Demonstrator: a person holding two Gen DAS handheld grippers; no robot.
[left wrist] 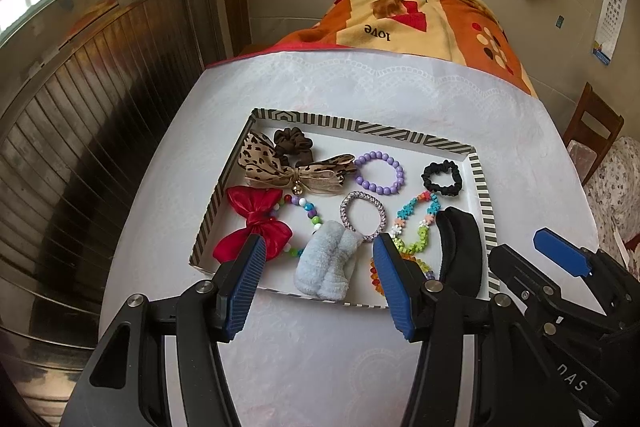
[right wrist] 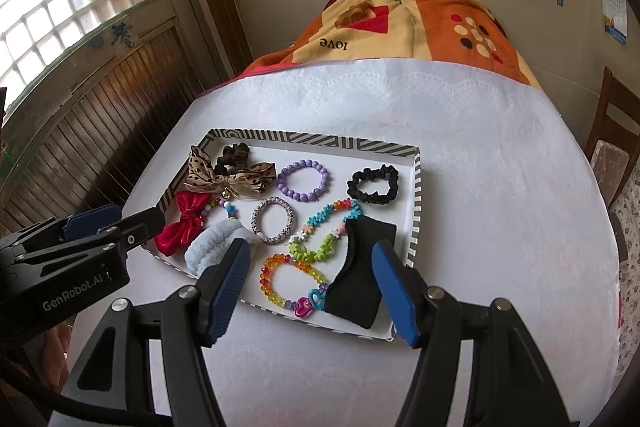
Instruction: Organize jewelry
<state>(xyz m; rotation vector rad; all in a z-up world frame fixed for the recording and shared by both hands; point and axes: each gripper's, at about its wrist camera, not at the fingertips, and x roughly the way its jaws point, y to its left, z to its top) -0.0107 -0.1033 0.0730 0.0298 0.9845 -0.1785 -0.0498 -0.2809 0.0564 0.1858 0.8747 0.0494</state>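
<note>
A shallow tray with a striped rim (left wrist: 360, 125) (right wrist: 320, 139) lies on the white tablecloth. It holds a leopard bow (left wrist: 296, 171), a red bow (left wrist: 254, 223), a purple bead bracelet (right wrist: 303, 183), a black scrunchie (right wrist: 372, 185), a woven bracelet (right wrist: 274, 221), a flower-bead bracelet (right wrist: 320, 231), a rainbow crystal bracelet (right wrist: 276, 283), a pale blue fluffy hair tie (left wrist: 328, 267) and a wide black band (right wrist: 360, 275). My left gripper (left wrist: 320, 241) hovers open over the tray's near left edge. My right gripper (right wrist: 312, 246) hovers open over the near right part. Neither holds anything.
A brown scrunchie (left wrist: 294, 143) sits at the tray's far left corner. An orange patterned blanket (left wrist: 400, 15) lies beyond the table's far edge. A wooden chair (left wrist: 592, 131) stands at the right and a wood-panelled wall (left wrist: 100, 107) at the left. Bare cloth surrounds the tray.
</note>
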